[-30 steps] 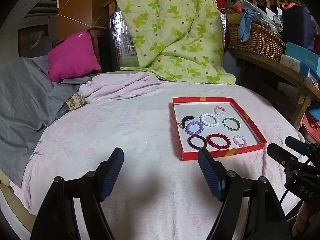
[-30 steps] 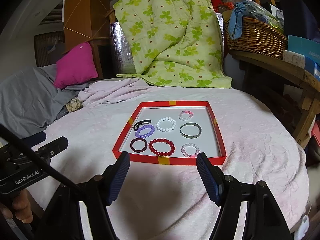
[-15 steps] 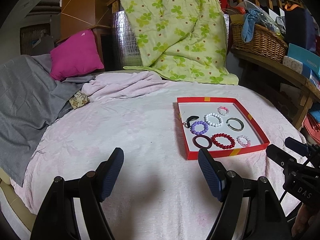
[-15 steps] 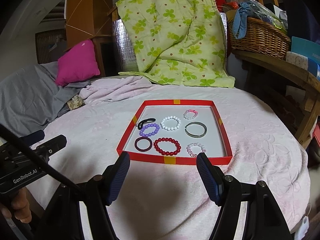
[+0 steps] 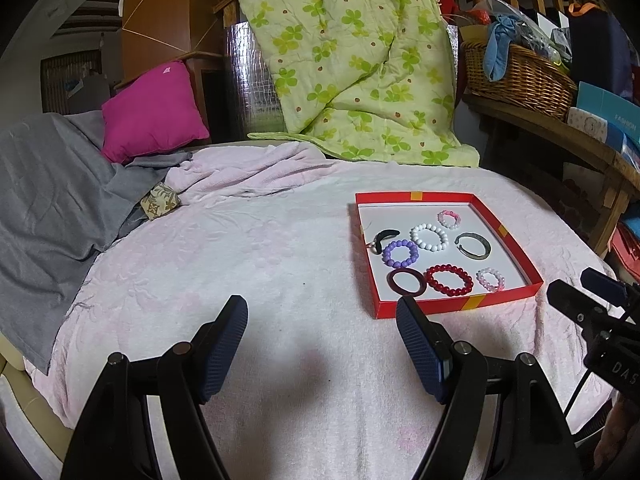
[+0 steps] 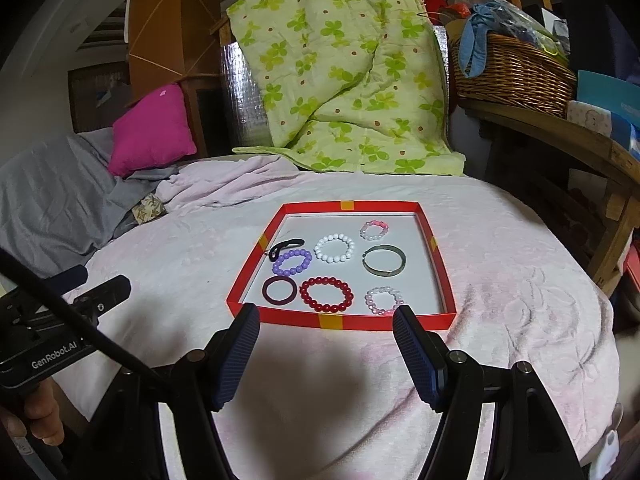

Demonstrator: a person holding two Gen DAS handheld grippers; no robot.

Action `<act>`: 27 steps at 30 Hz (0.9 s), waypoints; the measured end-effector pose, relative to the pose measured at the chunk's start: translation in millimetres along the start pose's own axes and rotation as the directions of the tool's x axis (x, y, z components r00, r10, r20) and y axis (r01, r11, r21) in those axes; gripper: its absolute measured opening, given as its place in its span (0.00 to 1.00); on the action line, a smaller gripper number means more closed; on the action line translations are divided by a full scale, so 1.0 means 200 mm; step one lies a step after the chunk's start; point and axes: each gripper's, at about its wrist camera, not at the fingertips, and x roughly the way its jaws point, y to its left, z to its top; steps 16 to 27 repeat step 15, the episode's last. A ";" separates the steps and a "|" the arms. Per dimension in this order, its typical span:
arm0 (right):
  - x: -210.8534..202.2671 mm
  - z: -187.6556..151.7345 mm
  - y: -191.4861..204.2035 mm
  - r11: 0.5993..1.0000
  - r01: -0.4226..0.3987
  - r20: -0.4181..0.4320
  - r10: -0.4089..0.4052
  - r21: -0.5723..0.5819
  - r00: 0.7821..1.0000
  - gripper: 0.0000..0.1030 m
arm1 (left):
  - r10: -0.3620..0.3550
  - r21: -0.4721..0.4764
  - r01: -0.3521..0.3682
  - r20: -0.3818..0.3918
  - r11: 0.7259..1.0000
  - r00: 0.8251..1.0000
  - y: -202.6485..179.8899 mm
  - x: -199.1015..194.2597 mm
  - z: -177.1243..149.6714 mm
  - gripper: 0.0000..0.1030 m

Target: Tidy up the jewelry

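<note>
Both hand-held grippers gaping, bracelets (image 6: 326,293) in red tray (image 6: 352,322)

Right hand-held gripper (image 5: 592,304) pokes in, mostly cut off at the left wrist frame's edge. In the red tray (image 6: 340,322), the black curved piece (image 6: 285,246) is too small to identify. Wicker basket (image 6: 516,76) contents blur into a jumble.

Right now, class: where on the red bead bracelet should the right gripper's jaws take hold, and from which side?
Pinch the near arc of the red bead bracelet from above, one jaw inside the loop, one outside. It lies flat in the red tray, so only its rim offers purchase. The right gripper, open, already faces that side.
</note>
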 end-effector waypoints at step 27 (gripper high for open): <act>-0.03 0.00 -0.11 0.999 -0.002 0.012 0.002 0.042 1.000 0.70 | 0.006 0.059 -0.006 0.008 0.998 1.000 -0.13 0.02 -0.01 0.75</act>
